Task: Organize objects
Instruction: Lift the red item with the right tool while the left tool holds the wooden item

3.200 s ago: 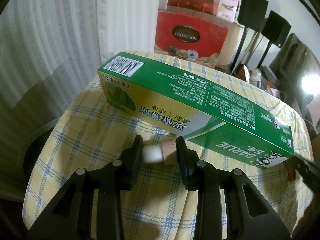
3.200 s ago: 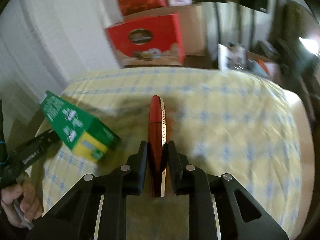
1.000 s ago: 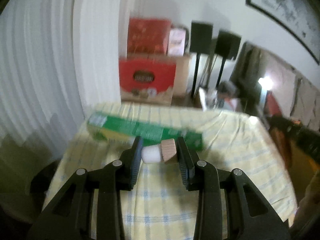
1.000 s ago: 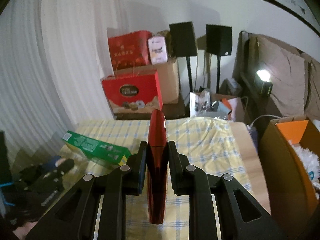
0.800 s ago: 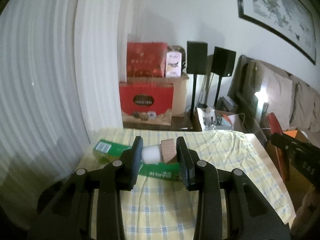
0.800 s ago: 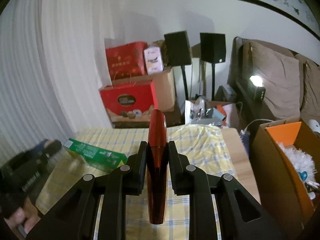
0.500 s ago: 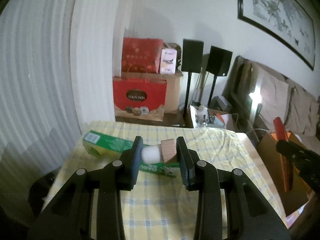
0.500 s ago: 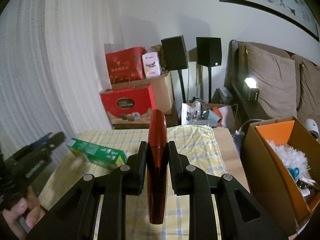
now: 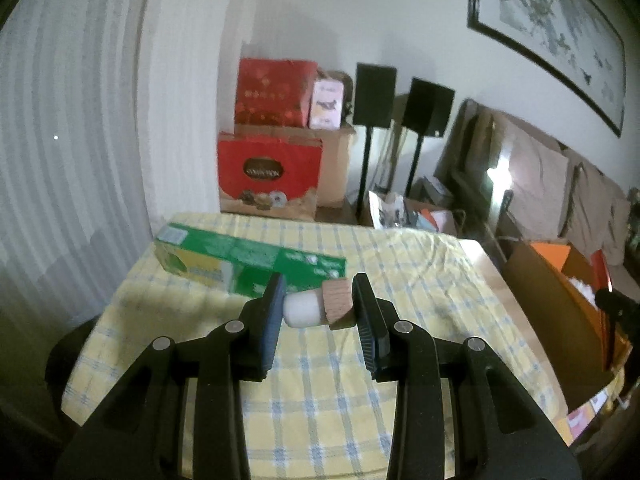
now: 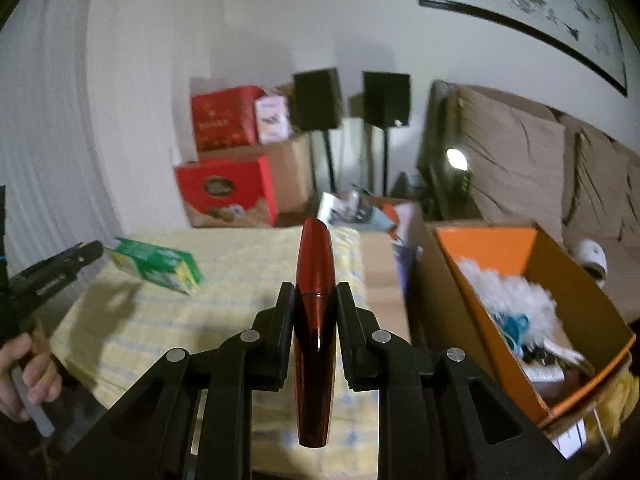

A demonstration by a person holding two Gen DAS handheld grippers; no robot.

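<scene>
From my left wrist, my left claw [image 9: 319, 309] pinches a small white bottle with a wooden cap [image 9: 316, 309] sideways between its pads, above the counter's yellow checked cloth [image 9: 400, 264]. The green box [image 9: 244, 260] lies on the cloth beyond.

From my right wrist, my right claw [image 10: 315, 312] clamps a glossy red tube [image 10: 314, 304] pointing forward over the counter's right end; the open cardboard box [image 10: 496, 236] stands just right.

Two black speakers [image 9: 402, 102] on stands, framed pic [image 9: 560, 32] on wall, sofa cushions [image 10: 516, 160]
</scene>
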